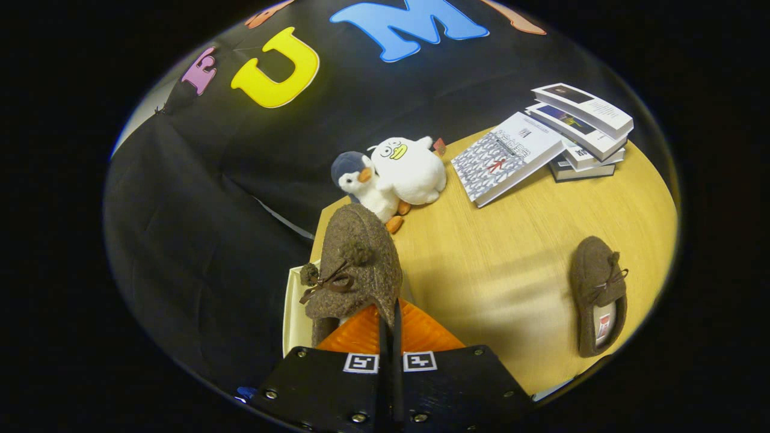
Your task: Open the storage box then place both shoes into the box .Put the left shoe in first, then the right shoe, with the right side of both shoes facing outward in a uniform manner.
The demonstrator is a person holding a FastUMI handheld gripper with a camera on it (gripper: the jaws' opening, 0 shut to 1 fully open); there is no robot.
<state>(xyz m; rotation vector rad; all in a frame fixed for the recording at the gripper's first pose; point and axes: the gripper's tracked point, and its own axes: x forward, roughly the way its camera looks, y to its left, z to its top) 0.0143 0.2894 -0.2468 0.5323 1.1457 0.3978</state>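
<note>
Presently, item one: held shoe (pixel 355 264), brown felt with a bow and pompoms, toe pointing away from the camera. The gripper (pixel 390 325) has its fingers pressed together on the shoe's collar edge, a thin fold of felt pinched between them. The shoe hangs over the near left corner of the table (pixel 493 258), partly above the box.

Item two: box (pixel 295 307), pale-walled, showing just beneath and to the left of the held shoe, at the table's left edge. Its interior is mostly hidden by the shoe; whether the lid is fully open cannot be told.

Item three: second shoe (pixel 598 294), same make, lying sole-down on the table well apart to the right, opening toward the camera.

Item four: two plush toys (pixel 394 174), a penguin and a white duck, touching each other beyond the held shoe.

Item five: books (pixel 541 144), a stack with one leaning against it, at the far right of the table.

Handling note, as judgement: the step in hand looks like lowering the first shoe into the box. A pinch on soft felt may let the shoe swing, so lower it slowly, keep it level, turn its right side toward the box's outer face, and release only once the sole rests inside, leaving room alongside for the second shoe.
</note>
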